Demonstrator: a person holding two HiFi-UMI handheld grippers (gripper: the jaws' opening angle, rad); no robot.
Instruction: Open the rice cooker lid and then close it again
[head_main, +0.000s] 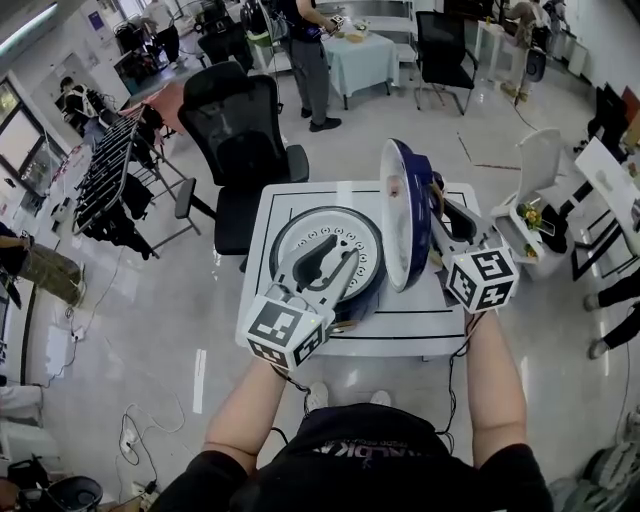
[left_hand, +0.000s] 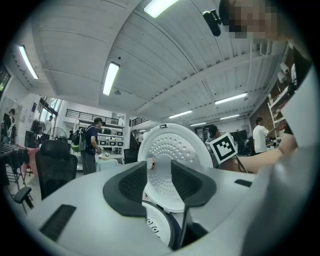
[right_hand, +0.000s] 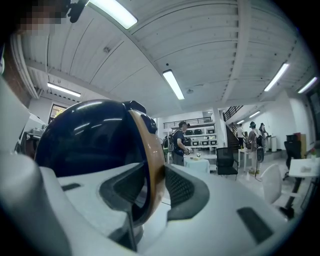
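The rice cooker (head_main: 300, 232) stands on a small white table (head_main: 400, 335) with its navy lid (head_main: 405, 215) swung up on edge. My right gripper (head_main: 434, 213) comes at the lid from the right, shut on its edge. In the right gripper view the lid's gold rim (right_hand: 147, 165) runs between the pads of my right gripper (right_hand: 155, 187). My left gripper (head_main: 335, 258) hovers over the cooker's open top, open with nothing in it. Through the gap of my left gripper (left_hand: 159, 180) I see the lid's white perforated inner face (left_hand: 172, 145).
A black office chair (head_main: 240, 140) stands just behind the table. A white chair (head_main: 535, 175) is at the right, a clothes rack (head_main: 110, 175) at the left. People stand at a table (head_main: 360, 55) far back. Cables lie on the floor at lower left.
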